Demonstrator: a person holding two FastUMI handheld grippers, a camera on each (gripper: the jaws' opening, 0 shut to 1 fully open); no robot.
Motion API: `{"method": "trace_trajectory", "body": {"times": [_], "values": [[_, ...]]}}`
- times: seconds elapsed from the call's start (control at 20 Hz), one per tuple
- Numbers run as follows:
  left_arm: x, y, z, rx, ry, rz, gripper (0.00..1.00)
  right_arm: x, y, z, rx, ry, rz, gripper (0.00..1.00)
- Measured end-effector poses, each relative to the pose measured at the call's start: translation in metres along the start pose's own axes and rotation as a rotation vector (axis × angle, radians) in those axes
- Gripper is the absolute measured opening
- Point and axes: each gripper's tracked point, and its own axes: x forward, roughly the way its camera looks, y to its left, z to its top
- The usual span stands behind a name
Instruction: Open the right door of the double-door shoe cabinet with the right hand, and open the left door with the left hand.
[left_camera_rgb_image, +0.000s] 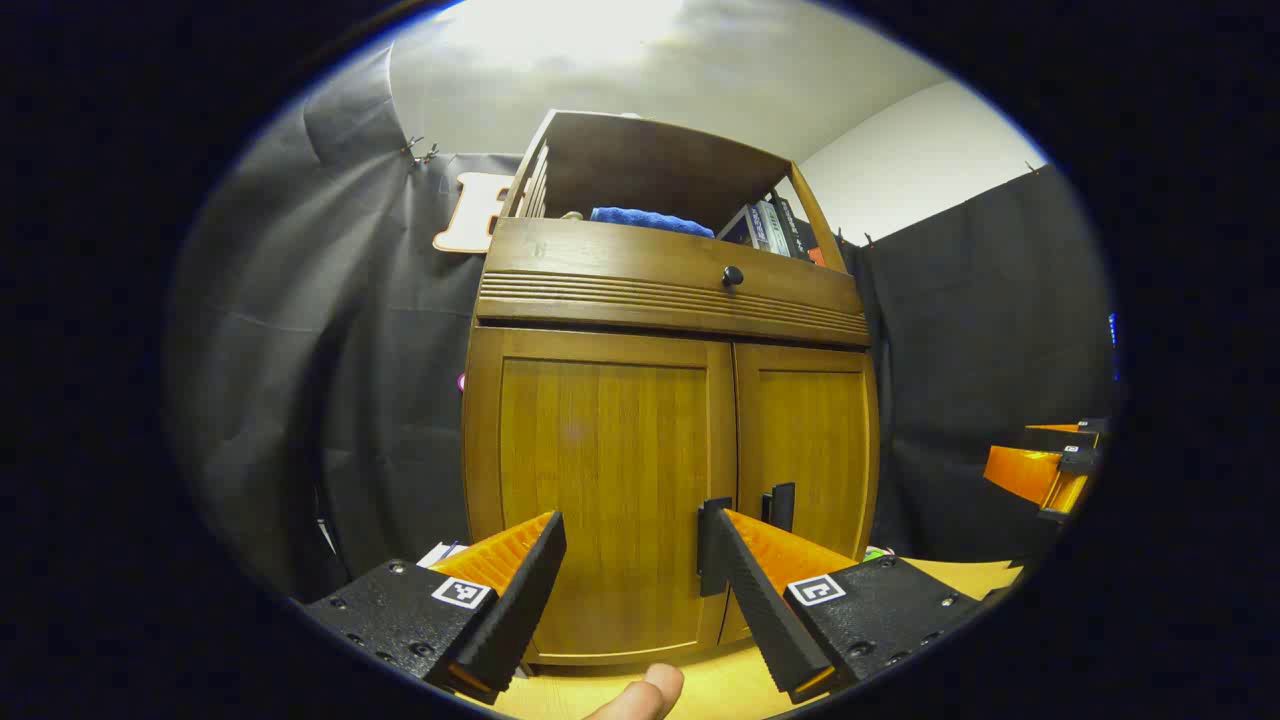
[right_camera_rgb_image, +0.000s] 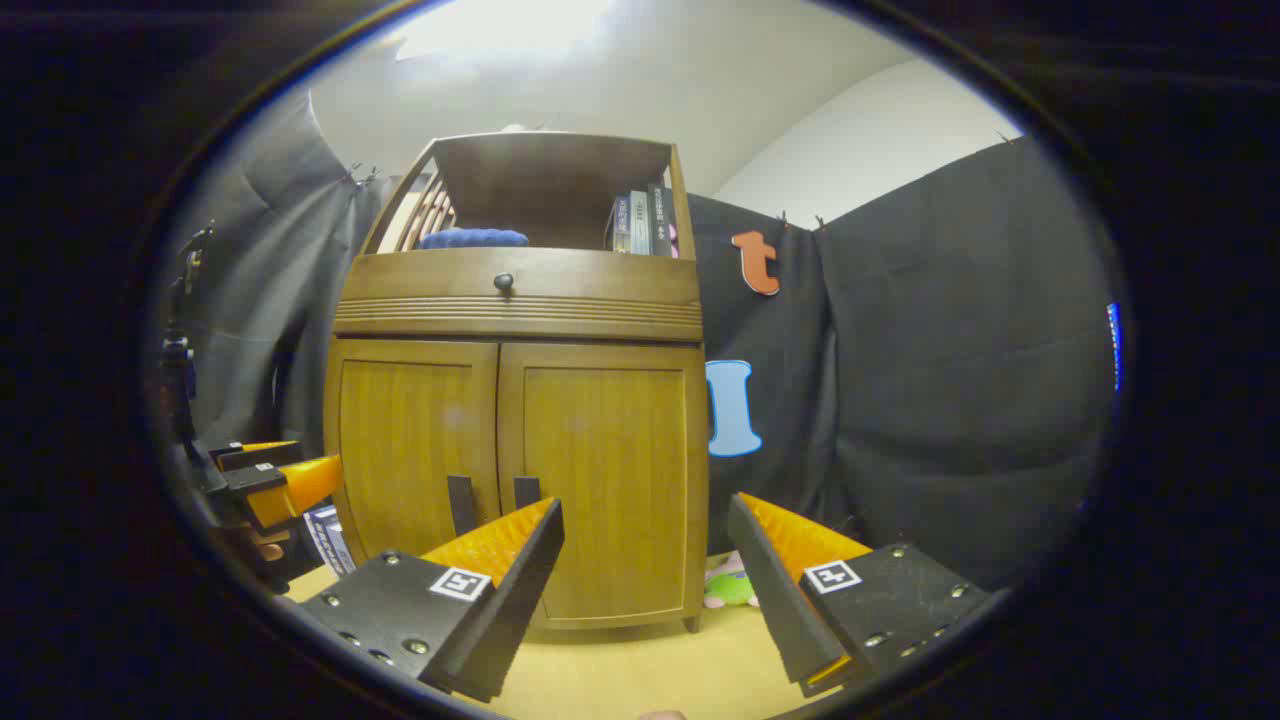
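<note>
The wooden shoe cabinet (left_camera_rgb_image: 670, 300) stands in front of me with both doors closed. In the left gripper view the left door (left_camera_rgb_image: 600, 480) is straight ahead and the right door (left_camera_rgb_image: 815, 440) is beside it. Two dark handles flank the centre seam; the right one (left_camera_rgb_image: 781, 505) shows, while the left one (left_camera_rgb_image: 712, 545) is partly behind a finger. My left gripper (left_camera_rgb_image: 635, 520) is open, short of the left door. In the right gripper view my right gripper (right_camera_rgb_image: 648, 510) is open before the right door (right_camera_rgb_image: 610, 470), with both handles (right_camera_rgb_image: 527, 492) left of it. The left gripper (right_camera_rgb_image: 300, 467) appears at far left.
A drawer with a dark knob (left_camera_rgb_image: 733, 276) sits above the doors. The open shelf holds a blue cloth (left_camera_rgb_image: 650, 220) and books (left_camera_rgb_image: 770, 225). A green toy (right_camera_rgb_image: 730, 588) lies by the cabinet's right foot and a box (right_camera_rgb_image: 325, 535) at its left. The right gripper (left_camera_rgb_image: 1010, 447) hovers at right.
</note>
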Motion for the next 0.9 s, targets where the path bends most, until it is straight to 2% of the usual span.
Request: {"method": "trace_trajectory", "body": {"times": [0.05,0.25,0.3,0.35,0.4,0.5,0.55,0.65,0.85,0.9], "values": [[-0.001,-0.001,0.000,0.002,0.002,-0.004,0.92,0.001,-0.001,0.002,0.006,-0.003,0.007,0.98],[-0.002,0.000,0.001,-0.008,0.003,-0.004,0.91,0.004,-0.010,-0.001,0.032,-0.004,0.016,0.98],[-0.002,0.001,0.002,-0.007,0.003,-0.003,0.91,0.008,-0.014,-0.003,0.033,0.002,0.012,0.94],[-0.002,0.001,0.001,-0.005,0.000,0.001,0.91,0.010,-0.014,-0.005,0.032,0.007,0.011,0.98],[-0.002,0.001,0.002,-0.005,-0.003,0.008,0.91,0.012,-0.014,-0.010,0.028,0.014,0.011,0.94],[-0.001,0.000,0.001,-0.008,-0.001,0.012,0.91,0.019,-0.015,-0.014,0.029,0.026,0.012,0.94],[-0.002,0.001,0.000,-0.011,0.002,0.009,0.91,0.021,-0.014,-0.015,0.033,0.030,0.015,0.98],[-0.001,0.001,-0.001,-0.013,0.008,0.004,0.91,0.033,-0.010,-0.019,0.032,0.038,0.024,0.98],[0.000,0.002,-0.002,-0.014,0.015,0.022,0.92,0.064,0.021,-0.021,0.008,0.029,0.112,0.98],[0.001,0.002,-0.002,-0.018,0.017,0.023,0.92,0.074,0.029,-0.028,0.022,0.040,0.133,0.94]]}}
